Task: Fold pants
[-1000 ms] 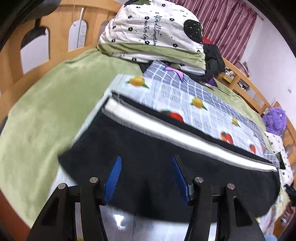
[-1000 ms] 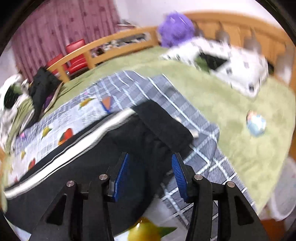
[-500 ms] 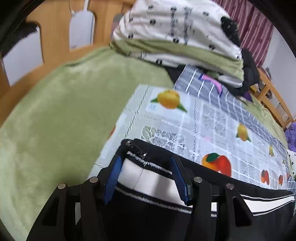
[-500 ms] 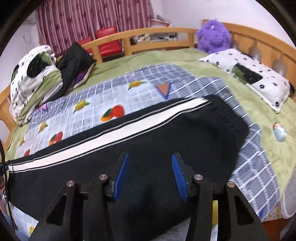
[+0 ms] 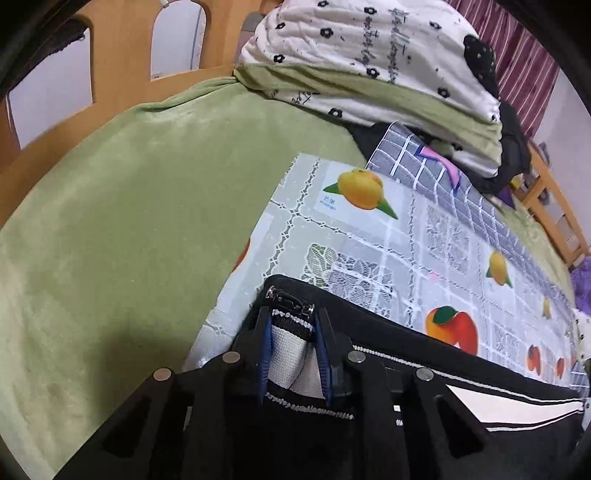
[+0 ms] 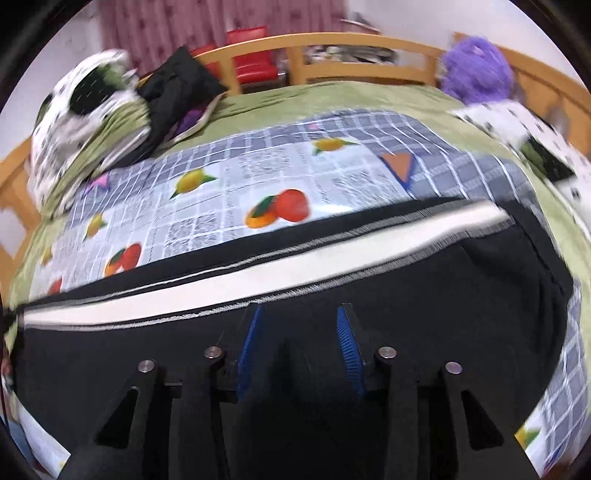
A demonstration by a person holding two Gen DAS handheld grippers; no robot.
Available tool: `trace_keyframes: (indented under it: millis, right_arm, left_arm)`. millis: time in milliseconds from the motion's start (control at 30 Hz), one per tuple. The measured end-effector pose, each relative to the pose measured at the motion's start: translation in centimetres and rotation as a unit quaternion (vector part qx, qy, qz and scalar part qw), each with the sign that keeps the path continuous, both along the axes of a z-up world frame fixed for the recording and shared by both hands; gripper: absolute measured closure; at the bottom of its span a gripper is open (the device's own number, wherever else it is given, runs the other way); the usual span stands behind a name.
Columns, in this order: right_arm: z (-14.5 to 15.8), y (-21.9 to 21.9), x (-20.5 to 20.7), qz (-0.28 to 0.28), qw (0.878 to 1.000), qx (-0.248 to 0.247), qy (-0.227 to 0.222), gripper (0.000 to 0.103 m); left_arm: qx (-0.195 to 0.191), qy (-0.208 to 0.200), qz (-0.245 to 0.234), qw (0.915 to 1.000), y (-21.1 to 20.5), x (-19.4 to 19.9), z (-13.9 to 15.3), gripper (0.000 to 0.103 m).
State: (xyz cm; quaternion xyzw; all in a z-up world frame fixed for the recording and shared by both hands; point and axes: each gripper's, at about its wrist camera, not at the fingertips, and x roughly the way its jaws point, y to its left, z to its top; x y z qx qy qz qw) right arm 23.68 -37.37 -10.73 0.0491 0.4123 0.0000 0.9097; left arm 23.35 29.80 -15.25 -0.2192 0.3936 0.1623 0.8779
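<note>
The left tongs (image 5: 293,345) are closing on the corner of the black pants (image 5: 424,369), the white side stripe (image 5: 286,345) bunched between the blue pads (image 5: 266,350) and a metal clasp (image 5: 290,300) just past the tips. Left of them lies open green blanket (image 5: 129,221); ahead, the fruit-print cloth (image 5: 369,240) runs clear up to the heaped bedding (image 5: 369,62) by the wooden bed frame (image 5: 122,48).

The right tongs (image 6: 300,347) stand parted over the plain black cloth of the pants (image 6: 461,314), gripping nothing that I can see. Only this view shows the whole garment stretched across the bed, its stripe (image 6: 258,280) running beyond the tips, and farther off a purple plush toy (image 6: 476,70), red chairs (image 6: 251,51) and maroon curtains (image 6: 203,18).
</note>
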Motion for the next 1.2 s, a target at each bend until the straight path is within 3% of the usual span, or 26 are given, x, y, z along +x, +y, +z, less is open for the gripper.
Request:
trace_keyframes:
  millis: [33, 133, 200, 267, 400, 433, 533, 667, 733, 800, 867, 1000, 1200]
  right_arm:
    - [0.1, 0.3, 0.5, 0.012, 1.000, -0.014, 0.000, 0.055]
    - [0.2, 0.4, 2.5, 0.022, 0.998, -0.064, -0.010, 0.051]
    - [0.0, 0.1, 4.2, 0.021, 0.998, -0.061, -0.014, 0.051]
    - [-0.9, 0.0, 6.2, 0.023, 0.998, -0.050, -0.009, 0.051]
    - [-5.4, 0.1, 10.9, 0.015, 0.996, -0.075, 0.057, 0.055]
    - [-5.7, -0.1, 11.4, 0.010, 0.997, -0.069, 0.034, 0.054]
    - [-5.3, -0.4, 12.4, 0.001, 0.998, -0.059, 0.033, 0.053]
    - [-3.6, -1.1, 11.3, 0.005, 0.999, -0.047, 0.016, 0.065]
    - [-3.1, -2.1, 10.6, -0.003, 0.998, -0.056, 0.000, 0.064]
    - [-4.2, -2.6, 11.2, -0.012, 0.996, -0.080, 0.024, 0.068]
    - [-5.4, -3.5, 11.9, -0.013, 0.997, -0.072, 0.033, 0.068]
    - [-4.5, -2.8, 12.3, -0.010, 0.995, -0.092, 0.044, 0.069]
    - [-1.5, -1.4, 7.1, 0.000, 1.000, -0.022, 0.002, 0.069]
  left_arm:
    - [0.002, -0.004, 0.002, 1.0000, -0.1, -0.3, 0.3, 0.074]
    - [0.012, -0.005, 0.006, 0.9999, -0.7, -0.8, 1.3, 0.073]
    - [0.029, -0.007, -0.002, 0.9995, -1.5, -1.2, 2.0, 0.073]
    - [0.047, -0.011, -0.011, 0.9988, -2.6, -1.5, 2.7, 0.066]
    - [0.045, -0.013, -0.034, 0.9983, -4.1, -2.4, 3.2, 0.066]
    - [0.044, -0.013, -0.038, 0.9982, -4.5, -2.6, 3.2, 0.066]
    - [0.029, -0.007, -0.047, 0.9985, -5.3, -3.1, 3.0, 0.066]
    - [0.017, -0.008, -0.061, 0.9979, -6.4, -4.5, 3.2, 0.066]
    - [0.024, 0.002, -0.065, 0.9976, -7.0, -5.3, 3.1, 0.066]
    - [0.022, 0.006, -0.069, 0.9974, -7.3, -6.2, 2.9, 0.066]
    - [0.016, 0.007, -0.071, 0.9973, -7.5, -7.7, 2.7, 0.066]
    - [-0.006, 0.006, -0.077, 0.9970, -8.2, -11.2, 2.1, 0.066]
    - [-0.048, -0.008, -0.010, 0.9988, -7.0, -18.1, 0.5, 0.066]
